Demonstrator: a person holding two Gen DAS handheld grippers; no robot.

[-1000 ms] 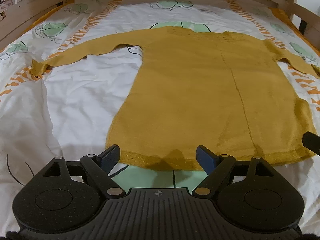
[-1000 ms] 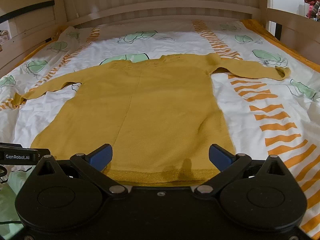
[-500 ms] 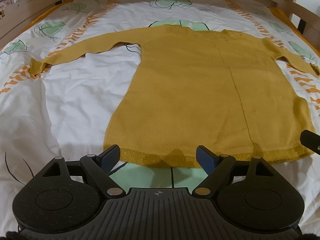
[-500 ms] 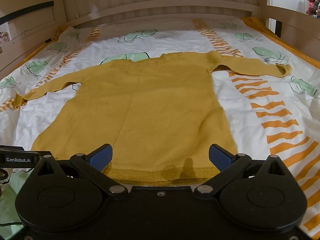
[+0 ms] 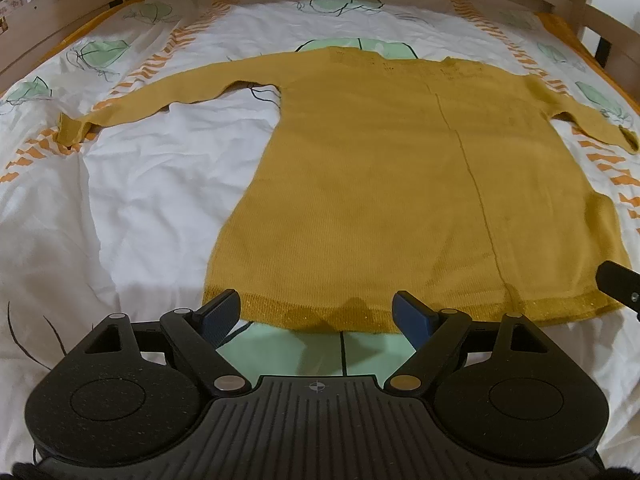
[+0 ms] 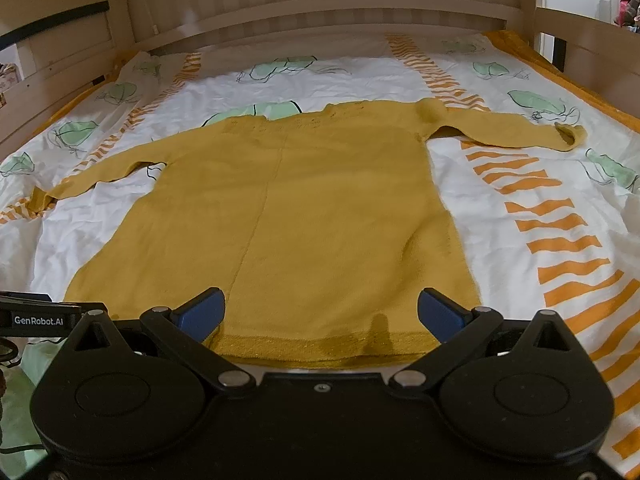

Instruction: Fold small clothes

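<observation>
A mustard-yellow knit sweater (image 5: 400, 184) lies flat on the bed, hem nearest me, both sleeves spread out sideways. It also shows in the right wrist view (image 6: 288, 216). My left gripper (image 5: 318, 314) is open and empty, hovering over the left part of the hem. My right gripper (image 6: 320, 312) is open and empty, hovering over the right part of the hem. The left sleeve cuff (image 5: 72, 130) lies far left; the right sleeve cuff (image 6: 570, 138) lies far right.
The bed has a white sheet (image 5: 152, 208) with orange stripes and green leaf prints. Wooden bed rails (image 6: 320, 12) run along the back and both sides. The right gripper's body (image 5: 618, 284) shows at the left view's right edge.
Both grippers have drawn back and risen slightly from the hem, so the sweater sits a little farther away in each view. The sweater has not moved.
</observation>
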